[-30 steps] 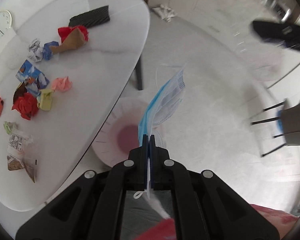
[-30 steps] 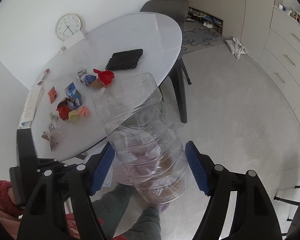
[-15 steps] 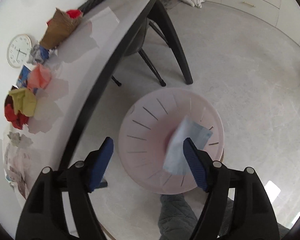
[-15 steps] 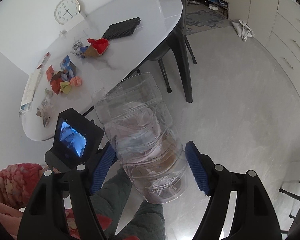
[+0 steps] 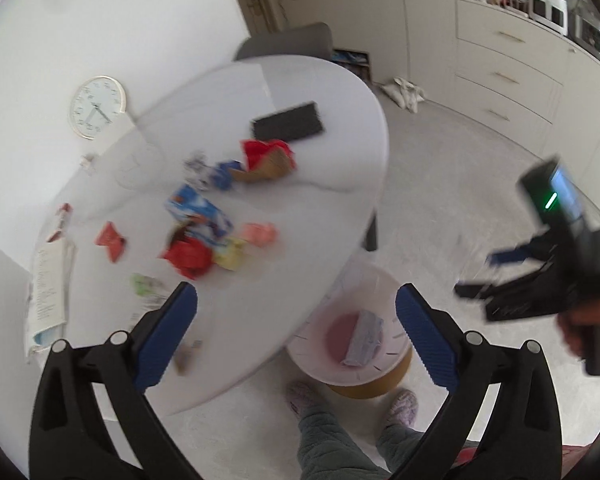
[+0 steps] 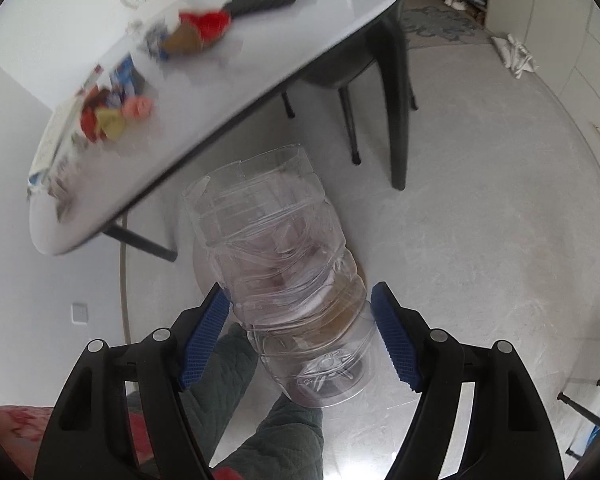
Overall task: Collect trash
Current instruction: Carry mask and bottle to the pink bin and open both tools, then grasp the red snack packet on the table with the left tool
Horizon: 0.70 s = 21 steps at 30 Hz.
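open floor right of the bin (image 5: 352, 344), table edge (image 5: 352, 248) overhanging its left rim

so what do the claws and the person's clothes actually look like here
Both claws, left and right, are black plastic frames with silver pivot bolts and two fingers faced in ribbed blue pads. The right one's body carries a small lit screen and a green light. The person wears grey-green quilted trousers and fuzzy slippers.
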Tool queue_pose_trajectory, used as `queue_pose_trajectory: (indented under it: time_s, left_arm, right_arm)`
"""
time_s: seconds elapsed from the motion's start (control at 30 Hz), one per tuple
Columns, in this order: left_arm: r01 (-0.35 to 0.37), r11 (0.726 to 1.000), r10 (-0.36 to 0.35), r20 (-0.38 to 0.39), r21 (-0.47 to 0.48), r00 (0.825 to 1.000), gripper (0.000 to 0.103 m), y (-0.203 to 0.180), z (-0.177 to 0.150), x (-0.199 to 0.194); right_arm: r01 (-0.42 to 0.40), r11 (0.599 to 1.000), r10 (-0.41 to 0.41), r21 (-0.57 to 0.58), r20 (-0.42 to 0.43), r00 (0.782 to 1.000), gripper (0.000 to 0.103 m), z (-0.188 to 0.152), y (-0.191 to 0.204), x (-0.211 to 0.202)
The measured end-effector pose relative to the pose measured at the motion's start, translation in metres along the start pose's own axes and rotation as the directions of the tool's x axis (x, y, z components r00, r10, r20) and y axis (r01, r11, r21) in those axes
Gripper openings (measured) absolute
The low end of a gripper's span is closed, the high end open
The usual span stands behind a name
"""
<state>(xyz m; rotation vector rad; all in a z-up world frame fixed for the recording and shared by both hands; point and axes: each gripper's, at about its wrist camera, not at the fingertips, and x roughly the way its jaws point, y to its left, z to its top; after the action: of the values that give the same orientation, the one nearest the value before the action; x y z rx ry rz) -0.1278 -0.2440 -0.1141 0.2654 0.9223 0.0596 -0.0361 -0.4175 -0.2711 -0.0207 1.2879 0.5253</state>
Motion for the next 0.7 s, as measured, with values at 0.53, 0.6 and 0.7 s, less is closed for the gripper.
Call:
queue_pose_trajectory:
  time_s: [0.53,0.6,0.7]
  left_arm:
    - [-0.132,0.975,0.126,-0.045,-0.181,0.991,0.096,0.085,0.003,-0.021]
    - [-0.135,0.969,0.129,-0.04,-0.209,0.991,0.096,0.095,0.005,-0.024]
    - [-0.145,0.957,0.141,-0.034,-0.251,0.989,0.096,0.111,0.009,-0.028]
  right_arm:
    - [0.029,0.996,-0.02,0.089,-0.101,0.995,0.084,0.014,0.022,0.076]
    - [0.019,0.995,-0.015,0.096,-0.05,0.999,0.084,0.016,0.021,0.043]
    - [0.041,0.997,-0.045,0.066,0.047,0.998,0.089,0.024,0.027,-0.012]
